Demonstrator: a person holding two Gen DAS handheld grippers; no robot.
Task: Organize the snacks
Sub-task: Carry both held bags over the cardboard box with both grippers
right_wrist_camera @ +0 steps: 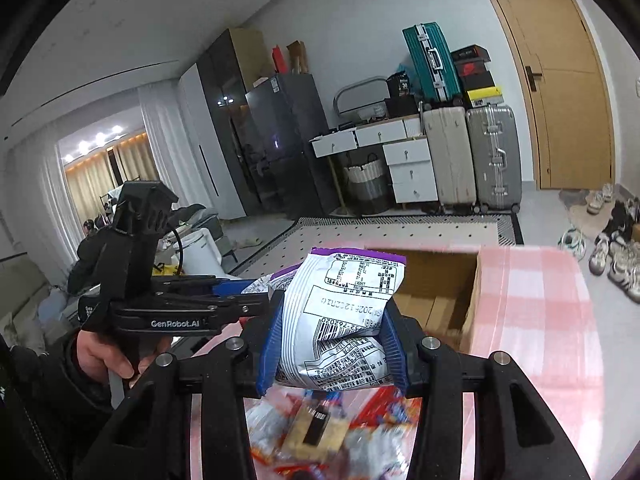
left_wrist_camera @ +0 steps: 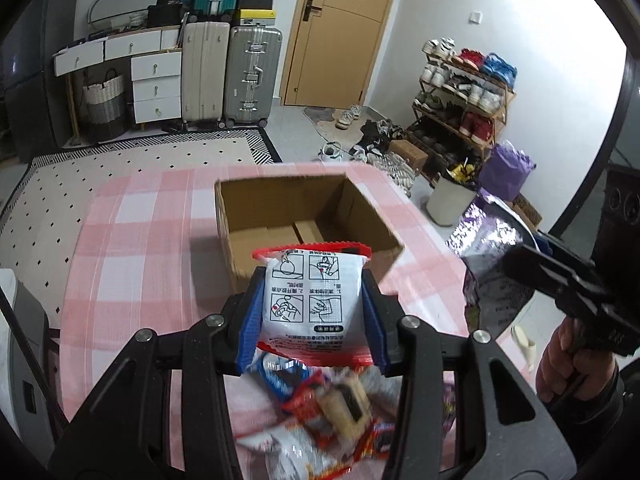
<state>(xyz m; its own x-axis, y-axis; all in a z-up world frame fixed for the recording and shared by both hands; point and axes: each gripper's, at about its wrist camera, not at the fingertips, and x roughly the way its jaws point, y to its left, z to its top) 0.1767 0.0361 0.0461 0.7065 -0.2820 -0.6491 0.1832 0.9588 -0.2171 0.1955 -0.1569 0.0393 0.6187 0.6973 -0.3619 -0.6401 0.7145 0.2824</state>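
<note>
My left gripper [left_wrist_camera: 312, 300] is shut on a white snack packet with red edges [left_wrist_camera: 312, 292], held above the table just short of the open cardboard box [left_wrist_camera: 256, 236]. My right gripper [right_wrist_camera: 334, 340] is shut on a silver and purple snack bag [right_wrist_camera: 344, 312], also lifted, with the box [right_wrist_camera: 472, 312] ahead and to the right. That bag shows in the left wrist view [left_wrist_camera: 488, 248] at the right. A blurred pile of loose snacks [left_wrist_camera: 320, 412] lies on the table under both grippers; it also shows in the right wrist view [right_wrist_camera: 320, 432].
The table has a pink checked cloth [left_wrist_camera: 140, 248]. The box interior shows only its bottom flaps. Beyond the table are a patterned rug [left_wrist_camera: 120, 160], suitcases [left_wrist_camera: 252, 76], a white bin [left_wrist_camera: 448, 200] and a shoe rack [left_wrist_camera: 464, 96].
</note>
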